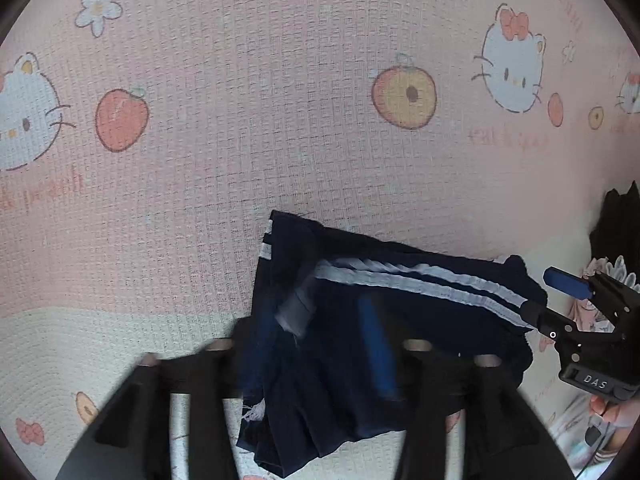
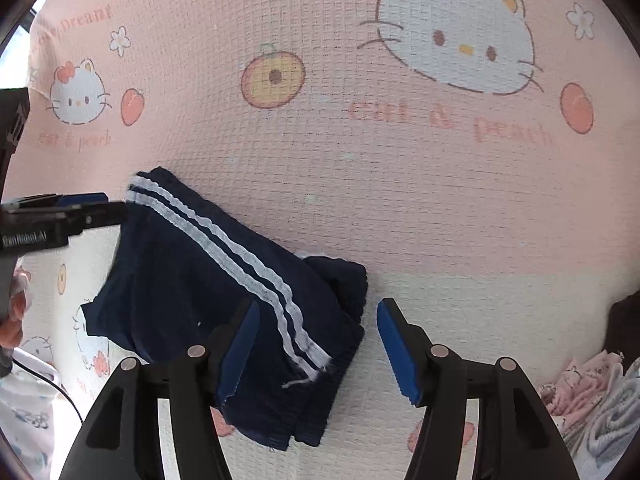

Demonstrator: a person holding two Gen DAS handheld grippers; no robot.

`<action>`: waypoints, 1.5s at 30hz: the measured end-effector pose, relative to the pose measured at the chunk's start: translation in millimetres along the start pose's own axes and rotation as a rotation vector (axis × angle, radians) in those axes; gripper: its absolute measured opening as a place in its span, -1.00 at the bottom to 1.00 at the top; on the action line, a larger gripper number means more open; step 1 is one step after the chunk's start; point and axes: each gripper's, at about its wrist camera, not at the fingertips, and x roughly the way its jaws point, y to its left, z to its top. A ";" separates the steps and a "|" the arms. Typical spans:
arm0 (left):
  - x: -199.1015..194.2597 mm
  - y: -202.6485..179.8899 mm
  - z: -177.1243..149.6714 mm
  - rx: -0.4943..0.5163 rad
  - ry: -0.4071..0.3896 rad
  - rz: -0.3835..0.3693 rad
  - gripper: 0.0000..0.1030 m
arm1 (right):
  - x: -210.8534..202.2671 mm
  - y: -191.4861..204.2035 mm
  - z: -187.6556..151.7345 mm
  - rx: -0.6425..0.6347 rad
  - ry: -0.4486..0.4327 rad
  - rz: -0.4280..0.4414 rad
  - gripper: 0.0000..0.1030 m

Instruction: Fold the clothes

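Item, far left of the right wrist view: left gripper (image 2: 86, 202), reaching in level with the garment's top-left corner; its jaws stood partly apart in its own blurred view, with cloth beneath them but no pinch to be seen.

Item, left of centre: navy shorts (image 2: 224, 300), folded into a thick, uneven bundle lying flat on the pink cartoon-print blanket (image 2: 360, 184). Twin white stripes (image 2: 240, 256) ran diagonally from the top-left corner to a frayed end near the lower right. Judged light, soft and limp (a knit that would sag and unfold if lifted by one point); not fragile, not slippery. Best taken by two corners of one edge at once, through all layers, or pressed flat.

Item, centre to right: right gripper (image 2: 318, 350), jaws wide apart, holding nothing; one blue pad over the shorts, the other over bare blanket.

Item, far right: heap of other clothes (image 2: 592, 408), pink and grey, awaiting folding.
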 end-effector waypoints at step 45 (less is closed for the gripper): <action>-3.7 34.7 -181.4 -0.647 -0.215 -0.401 0.06 | -15.5 -1.2 -126.2 0.543 -0.155 0.331 0.30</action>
